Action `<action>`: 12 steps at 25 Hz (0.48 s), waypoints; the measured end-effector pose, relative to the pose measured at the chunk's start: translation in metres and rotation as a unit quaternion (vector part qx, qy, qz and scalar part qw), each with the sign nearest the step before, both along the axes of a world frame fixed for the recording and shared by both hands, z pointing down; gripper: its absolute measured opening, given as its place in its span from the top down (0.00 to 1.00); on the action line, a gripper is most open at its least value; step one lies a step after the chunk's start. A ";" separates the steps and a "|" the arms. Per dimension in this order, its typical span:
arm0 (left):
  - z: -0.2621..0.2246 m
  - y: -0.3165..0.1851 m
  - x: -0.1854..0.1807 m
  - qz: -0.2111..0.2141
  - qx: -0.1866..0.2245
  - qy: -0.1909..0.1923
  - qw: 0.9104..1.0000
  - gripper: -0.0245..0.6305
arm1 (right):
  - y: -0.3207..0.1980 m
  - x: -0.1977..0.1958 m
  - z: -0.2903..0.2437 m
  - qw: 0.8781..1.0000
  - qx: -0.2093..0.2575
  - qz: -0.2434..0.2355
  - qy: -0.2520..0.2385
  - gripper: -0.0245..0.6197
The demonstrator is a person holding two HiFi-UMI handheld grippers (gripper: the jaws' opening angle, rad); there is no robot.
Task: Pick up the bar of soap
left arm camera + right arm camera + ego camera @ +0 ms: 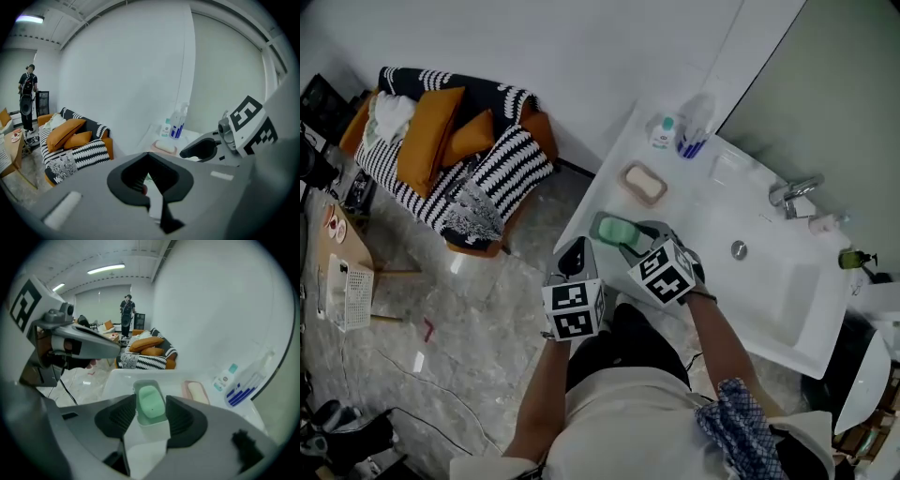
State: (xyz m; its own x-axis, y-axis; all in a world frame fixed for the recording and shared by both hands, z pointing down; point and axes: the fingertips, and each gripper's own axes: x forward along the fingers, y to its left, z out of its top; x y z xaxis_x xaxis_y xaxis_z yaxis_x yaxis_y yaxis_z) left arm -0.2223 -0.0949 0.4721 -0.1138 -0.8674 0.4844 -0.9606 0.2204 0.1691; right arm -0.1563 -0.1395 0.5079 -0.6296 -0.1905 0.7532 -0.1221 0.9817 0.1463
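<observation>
- Green soap bar (625, 231) lies flat in its green dish (600, 223) on the ledge beside the sink basin (769, 291). I take it as your target, since it's the one you're lined up on.
- Your right gripper (151, 401) points steeply down at it from the basin side. Jaws stand well apart w/ the dish framed between them. Pads aren't pressing on anything yet, so nothing is held.
- That wide gap makes sense: prob. enough room to drop over the bar, maybe even the dish walls.
- Bar's long axis runs straight away from you along the right gripper's line of sight. One end faces the basin, the other faces off the ledge.
- So your jaws straddle the short width, which looks like the easier bite. Broad face is up, no tilt that I can see.
- Left gripper (148, 161) has its tips together, empty. It hangs at the ledge's edge, on the far side of the dish from the basin. Looks like it's just kept out of the way, or ready to steady the dish.
- Pink dish (628, 173) w/ a pale bar sits further along the ledge, same side of the basin, well apart from both grippers.
</observation>
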 end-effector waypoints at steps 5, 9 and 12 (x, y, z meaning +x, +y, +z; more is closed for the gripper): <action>0.006 -0.008 -0.007 -0.016 -0.008 0.001 1.000 0.95 | -0.006 -0.006 0.023 0.997 0.014 -0.060 0.046 0.67; 0.011 -0.008 -0.017 -0.034 -0.019 0.007 0.999 0.95 | -0.008 -0.014 0.035 0.994 0.009 -0.088 0.070 0.65; 0.017 -0.008 -0.021 -0.043 -0.030 0.016 0.999 0.95 | -0.009 -0.017 0.043 0.992 -0.001 -0.097 0.082 0.64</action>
State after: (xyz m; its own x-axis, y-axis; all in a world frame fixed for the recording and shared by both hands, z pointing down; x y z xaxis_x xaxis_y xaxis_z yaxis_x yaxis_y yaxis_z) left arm -0.2435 -0.1027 0.4890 -0.1696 -0.8249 0.5392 -0.9320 0.3120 0.1842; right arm -0.1735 -0.1486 0.5508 -0.5224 -0.0763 0.8493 0.0936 0.9848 0.1461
